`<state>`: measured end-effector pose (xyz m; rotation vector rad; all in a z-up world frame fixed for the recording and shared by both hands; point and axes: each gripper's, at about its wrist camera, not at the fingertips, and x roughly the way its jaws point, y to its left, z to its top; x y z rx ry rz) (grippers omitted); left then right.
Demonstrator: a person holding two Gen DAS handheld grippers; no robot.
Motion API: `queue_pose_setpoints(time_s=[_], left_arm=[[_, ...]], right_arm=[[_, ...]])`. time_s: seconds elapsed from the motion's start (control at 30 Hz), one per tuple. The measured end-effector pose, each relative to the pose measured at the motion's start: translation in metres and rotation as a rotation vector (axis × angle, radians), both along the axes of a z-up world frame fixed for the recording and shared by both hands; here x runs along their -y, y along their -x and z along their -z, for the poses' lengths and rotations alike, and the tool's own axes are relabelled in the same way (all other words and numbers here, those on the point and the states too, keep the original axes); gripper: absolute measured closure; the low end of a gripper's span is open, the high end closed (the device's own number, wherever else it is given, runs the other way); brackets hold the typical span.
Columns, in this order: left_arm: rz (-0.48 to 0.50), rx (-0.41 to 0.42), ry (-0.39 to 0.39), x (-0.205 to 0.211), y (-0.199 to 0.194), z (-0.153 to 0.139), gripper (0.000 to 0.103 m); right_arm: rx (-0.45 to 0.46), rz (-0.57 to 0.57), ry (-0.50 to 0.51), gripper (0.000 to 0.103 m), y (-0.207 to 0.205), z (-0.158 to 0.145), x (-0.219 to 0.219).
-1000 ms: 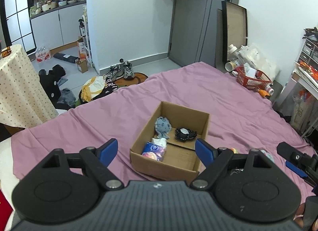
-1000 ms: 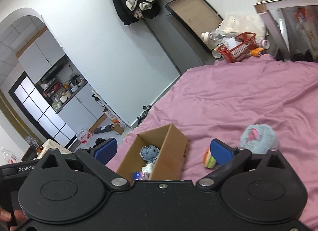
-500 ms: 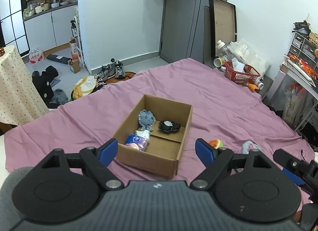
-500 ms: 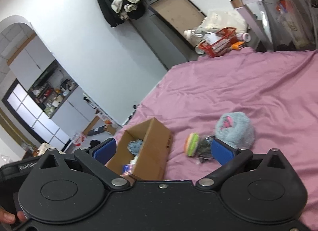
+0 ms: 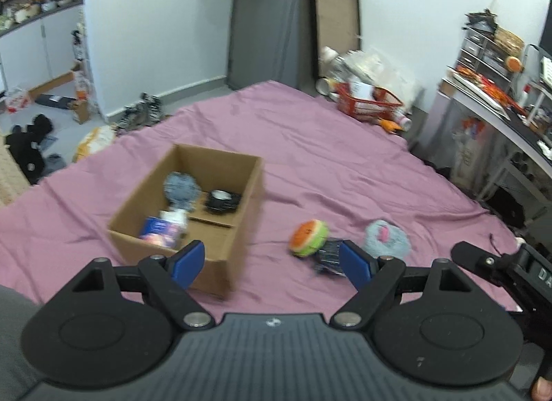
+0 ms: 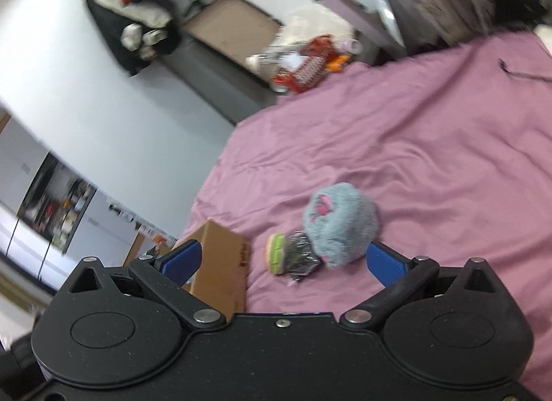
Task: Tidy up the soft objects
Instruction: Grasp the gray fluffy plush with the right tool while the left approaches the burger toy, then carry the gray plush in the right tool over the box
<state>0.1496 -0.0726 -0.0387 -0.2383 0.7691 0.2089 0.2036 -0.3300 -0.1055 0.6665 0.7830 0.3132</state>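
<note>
A cardboard box [image 5: 241, 194] sits on the purple bed sheet [image 5: 310, 146] and holds a grey plush [image 5: 181, 189], a black round thing [image 5: 222, 201] and a blue packet [image 5: 162, 230]. To its right lie an orange-and-green ball [image 5: 308, 238], a dark crinkly packet [image 5: 327, 256] and a fluffy grey-blue ball [image 5: 388, 240]. My left gripper [image 5: 272, 263] is open and empty, above the sheet between box and ball. My right gripper [image 6: 281, 259] is open and empty, with the ball [image 6: 276, 252], packet [image 6: 302, 258] and fluffy ball [image 6: 339, 225] just ahead of it. The box [image 6: 224, 270] is at its left.
A red basket [image 5: 369, 104] with clutter stands past the bed's far edge. A desk and shelves [image 5: 500, 104] stand at the right. Shoes and bags lie on the floor at the left [image 5: 96, 135]. A black cord [image 6: 521, 73] lies on the sheet at the right.
Both grippers have swung to the right and the views blur. The box has slid left in view, and the three loose things now sit nearer the right gripper's fingers. Both stay open.
</note>
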Motion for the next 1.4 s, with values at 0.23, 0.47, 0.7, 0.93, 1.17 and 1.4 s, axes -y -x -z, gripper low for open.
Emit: queue_pose_setpoints(time_s=[0.23,0.47,0.7,0.93,1.17,1.4], left_arm=[[0.03,-0.016,0.024,0.02,-0.026,0.025,0.019],[0.024,-0.028,0.066,0.024,-0.05,0.045,0.023],[0.047,-0.044,0.103,0.03,-0.082,0.06,0.032],[0.077,-0.088,0.176,0.039,-0.12,0.08,0.052],[0.096,-0.136,0.242,0.051,-0.15,0.099,0.059],[0.122,-0.192,0.277,0.062,-0.17,0.12,0.066]], right_arm=[[-0.094,0.032,-0.034,0.001,-0.018,0.025,0.005],[-0.147,0.064,-0.063,0.004,-0.034,0.04,0.01],[-0.186,0.066,-0.039,0.02,-0.06,0.05,0.005],[-0.258,0.109,-0.066,0.036,-0.087,0.067,0.007],[-0.335,0.141,-0.118,0.046,-0.108,0.091,0.011],[-0.359,0.097,-0.187,0.055,-0.117,0.107,0.005]])
